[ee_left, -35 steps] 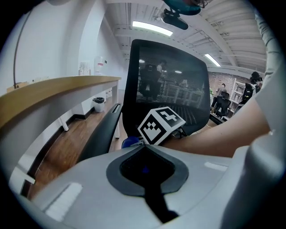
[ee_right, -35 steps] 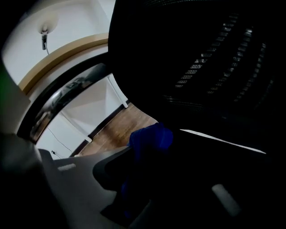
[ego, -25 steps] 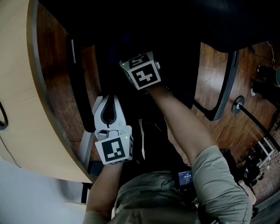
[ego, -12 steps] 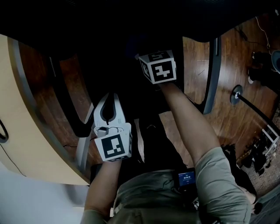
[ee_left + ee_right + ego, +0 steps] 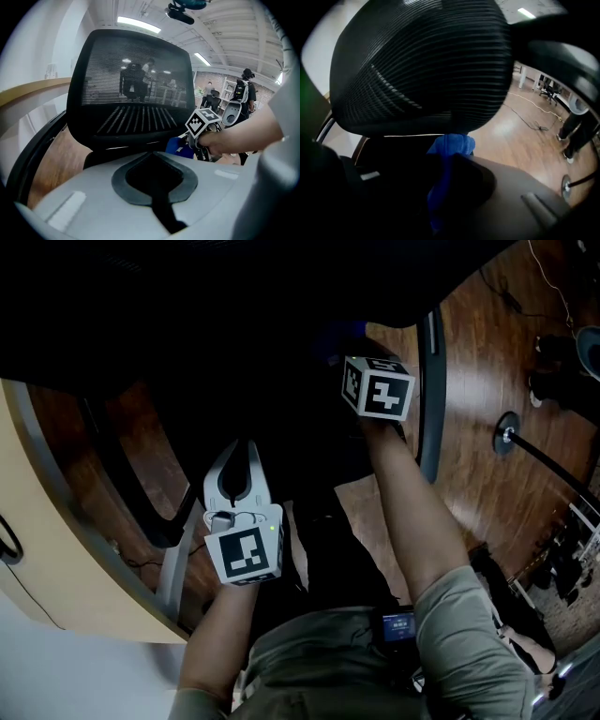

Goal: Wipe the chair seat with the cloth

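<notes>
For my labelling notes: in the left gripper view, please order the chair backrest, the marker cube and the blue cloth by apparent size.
1. chair backrest, by far the largest.
2. marker cube and blue cloth look alike; the cloth is partly hidden, so I leave them unranked.

Chair point(image 5: 131, 93): right of desk point(image 5: 42, 559). Cloth point(image 5: 450, 143): between right gripper point(image 5: 454, 180) jaws, below the backrest. Left gripper point(image 5: 246, 448): left of right gripper, nearer the person.

Left gripper point(image 5: 154, 157), jaws apparently together, faces the chair back point(image 5: 131, 89); the right gripper point(image 5: 188, 145) holds a blue cloth point(image 5: 175, 146).
</notes>
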### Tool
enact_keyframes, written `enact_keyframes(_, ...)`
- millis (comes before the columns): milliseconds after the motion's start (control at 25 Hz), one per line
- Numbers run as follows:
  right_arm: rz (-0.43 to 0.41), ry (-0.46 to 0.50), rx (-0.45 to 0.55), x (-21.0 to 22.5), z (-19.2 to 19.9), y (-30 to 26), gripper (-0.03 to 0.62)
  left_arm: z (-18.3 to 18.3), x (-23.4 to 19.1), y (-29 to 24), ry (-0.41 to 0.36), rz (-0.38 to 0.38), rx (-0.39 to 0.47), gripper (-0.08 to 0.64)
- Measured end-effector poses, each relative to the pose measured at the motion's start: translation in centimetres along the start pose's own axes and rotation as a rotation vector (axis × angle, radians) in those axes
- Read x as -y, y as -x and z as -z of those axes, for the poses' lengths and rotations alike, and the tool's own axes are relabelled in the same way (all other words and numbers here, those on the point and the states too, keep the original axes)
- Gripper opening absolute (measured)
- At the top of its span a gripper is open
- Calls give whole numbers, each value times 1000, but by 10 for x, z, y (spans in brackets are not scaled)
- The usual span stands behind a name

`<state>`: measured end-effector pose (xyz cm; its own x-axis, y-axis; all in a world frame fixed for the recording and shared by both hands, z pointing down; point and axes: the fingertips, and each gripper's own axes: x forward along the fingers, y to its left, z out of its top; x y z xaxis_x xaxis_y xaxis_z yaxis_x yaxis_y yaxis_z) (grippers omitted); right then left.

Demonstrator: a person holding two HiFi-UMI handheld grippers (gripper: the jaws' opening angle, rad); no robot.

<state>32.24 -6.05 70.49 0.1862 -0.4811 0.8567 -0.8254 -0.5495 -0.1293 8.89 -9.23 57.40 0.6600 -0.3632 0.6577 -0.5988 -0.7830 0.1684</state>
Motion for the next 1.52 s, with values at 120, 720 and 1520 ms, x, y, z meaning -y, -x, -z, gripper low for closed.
enact_keyframes(120,53,-19,0,22,6,3,87,4,11,-7,-3,13,-10,6)
enact_keyframes(720,34,4,59,-17,9,16,86,20,-24,18,60,-89,-2,6)
enact_keyframes(1520,-558,536,-65,-386,101,16,87,76,-127,141,191,-299,6,6)
